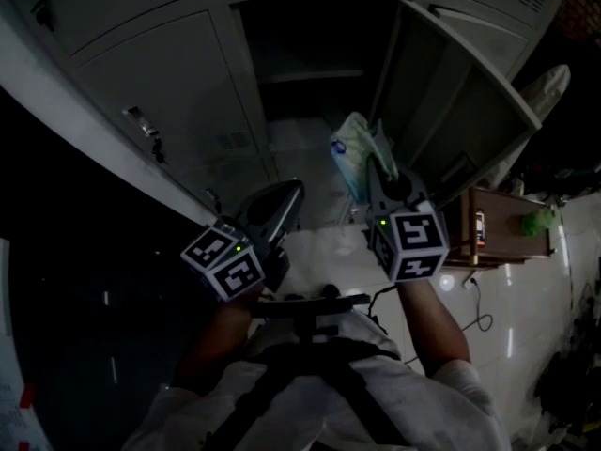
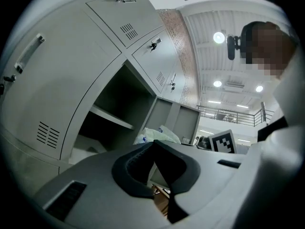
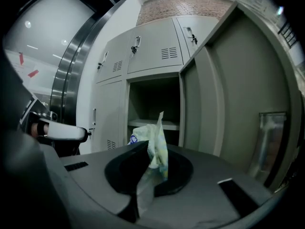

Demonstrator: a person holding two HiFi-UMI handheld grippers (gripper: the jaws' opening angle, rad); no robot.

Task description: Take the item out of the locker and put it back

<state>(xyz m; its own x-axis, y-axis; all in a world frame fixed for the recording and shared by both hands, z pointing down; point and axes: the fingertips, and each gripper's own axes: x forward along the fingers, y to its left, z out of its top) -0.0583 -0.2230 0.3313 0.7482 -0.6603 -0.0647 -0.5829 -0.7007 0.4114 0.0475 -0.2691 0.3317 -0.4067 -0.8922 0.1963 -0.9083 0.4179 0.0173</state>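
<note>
Clearly the thing in hand is a crumpled bag of thin pale green-white plastic film with a blue print patch [image 3: 157,144]. It is out of the locker, in the air just in front of the open compartment [image 1: 310,64] and to the right of its middle. I judge it light, soft and limp: it will fold and swing instead of holding a shape, and smooth film can slide through the pads. A bunched, doubled-up part is the best place to pinch, not a single loose edge.

The right gripper [image 1: 385,178] has it that way. Its jaws are pressed together on the gathered near part of the bag, and a tail of film trails back between them. The bag's long axis runs along the jaws; its free end, a peaked corner, points far, toward the grey metal locker's dark opening and the shelf [image 3: 155,124] inside it.

The left gripper [image 2: 153,144] sits to the left, near the bag but not touching it. Its jaw tips meet with nothing between them.

The locker's grey door [image 3: 228,109] stands swung open on the right, just beside the bag.
</note>
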